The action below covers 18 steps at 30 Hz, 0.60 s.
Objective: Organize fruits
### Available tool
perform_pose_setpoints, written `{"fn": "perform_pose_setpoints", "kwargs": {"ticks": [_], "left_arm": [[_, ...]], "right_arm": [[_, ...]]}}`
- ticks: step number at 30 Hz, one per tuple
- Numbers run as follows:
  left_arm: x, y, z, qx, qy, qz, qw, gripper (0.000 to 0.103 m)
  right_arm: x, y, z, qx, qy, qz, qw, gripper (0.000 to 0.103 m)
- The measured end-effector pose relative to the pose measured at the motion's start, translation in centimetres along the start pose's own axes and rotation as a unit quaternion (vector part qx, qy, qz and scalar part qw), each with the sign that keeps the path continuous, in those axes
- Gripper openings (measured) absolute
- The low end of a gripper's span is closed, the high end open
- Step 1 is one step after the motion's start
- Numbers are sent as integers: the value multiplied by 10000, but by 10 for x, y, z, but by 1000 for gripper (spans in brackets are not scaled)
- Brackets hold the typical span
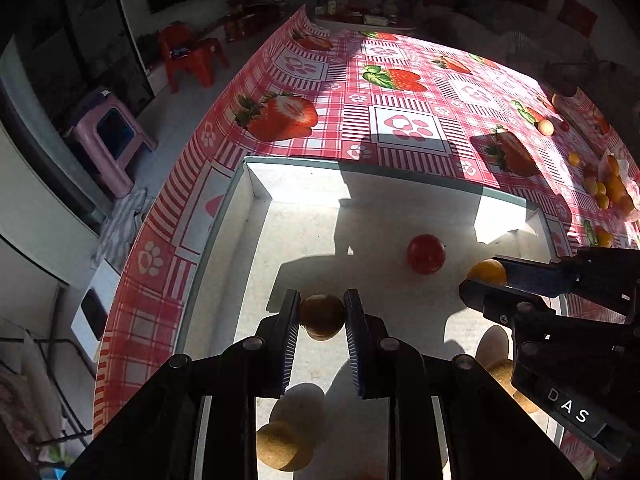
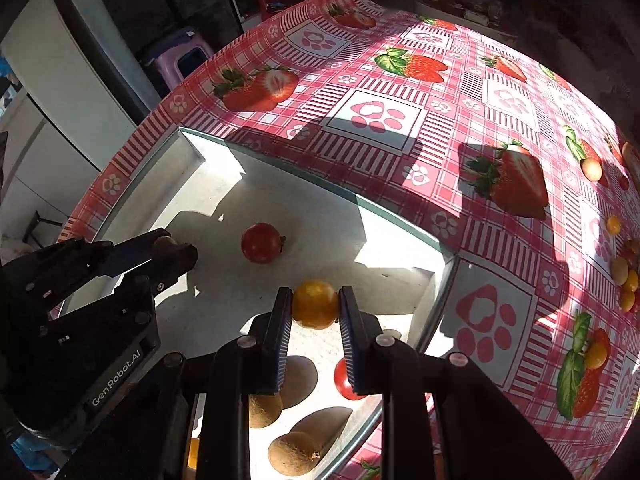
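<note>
Brown fruit [image 1: 322, 316]: being clamped between the left gripper [image 1: 322, 322] pads above the white tray [image 1: 256, 240], toward its left side. Yellow fruit [image 2: 315, 304]: being pinched by the right gripper [image 2: 315, 308] over the tray's right half. Red fruit [image 1: 426, 254]: lying on the tray floor between both grippers. More tan fruits [image 2: 294, 453] are resting near the tray's near edge. Loose fruit cluster [image 1: 610, 190]: sitting at the tablecloth's [image 1: 400, 92] right edge.

Hard sunlight cuts across the strawberry-print cloth [image 1: 400, 112] on the bench; beyond it, a dim room, a red plastic chair [image 1: 192, 56], a purple stool [image 1: 108, 136] on pale floor.
</note>
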<state>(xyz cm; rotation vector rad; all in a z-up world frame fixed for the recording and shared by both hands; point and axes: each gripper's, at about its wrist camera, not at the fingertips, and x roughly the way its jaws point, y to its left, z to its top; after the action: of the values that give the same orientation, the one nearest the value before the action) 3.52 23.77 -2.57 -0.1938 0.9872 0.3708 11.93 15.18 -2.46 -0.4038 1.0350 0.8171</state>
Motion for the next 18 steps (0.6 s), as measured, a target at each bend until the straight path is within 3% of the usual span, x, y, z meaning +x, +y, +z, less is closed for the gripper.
{"fn": "perform_pose_setpoints", "kwargs": {"ticks": [2, 3, 5, 9, 11, 13, 14, 15, 16, 18], "left_arm": [[0, 1, 0, -28, 13, -14, 10000, 29], [-1, 2, -1, -48, 9, -21, 10000, 51], [-8, 3, -3, -81, -190, 92, 9997, 78], [-24, 4, -6, -49, -417, -9, 9991, 78], [-31, 3, -9, -31, -411, -17, 9991, 78], [-41, 2, -16, -34, -503, -15, 9987, 78], [-47, 1, -19, -47, -553, -32, 9985, 80], [-53, 1, -23, -72, -595, -65, 9982, 95], [-59, 1, -28, -108, -660, -93, 9977, 103], [-72, -1, -37, -117, -806, -127, 9966, 103]], "right_arm": [[-1, 0, 0, 23, 26, 80, 10000, 27], [-4, -1, 0, 73, 4, 139, 9999, 27], [-15, -4, -3, 152, -105, 178, 9997, 28], [-43, -7, -12, 163, -312, 193, 9992, 54], [-56, -7, -17, 122, -360, 137, 9992, 59], [-66, -6, -24, 88, -352, 76, 9993, 71], [-71, -5, -29, 67, -333, 40, 9994, 74], [-75, -4, -33, 43, -314, 16, 9995, 79], [-78, -3, -36, 20, -292, -6, 9996, 80], [-83, 0, -43, -2, -245, -91, 9997, 82]]}}
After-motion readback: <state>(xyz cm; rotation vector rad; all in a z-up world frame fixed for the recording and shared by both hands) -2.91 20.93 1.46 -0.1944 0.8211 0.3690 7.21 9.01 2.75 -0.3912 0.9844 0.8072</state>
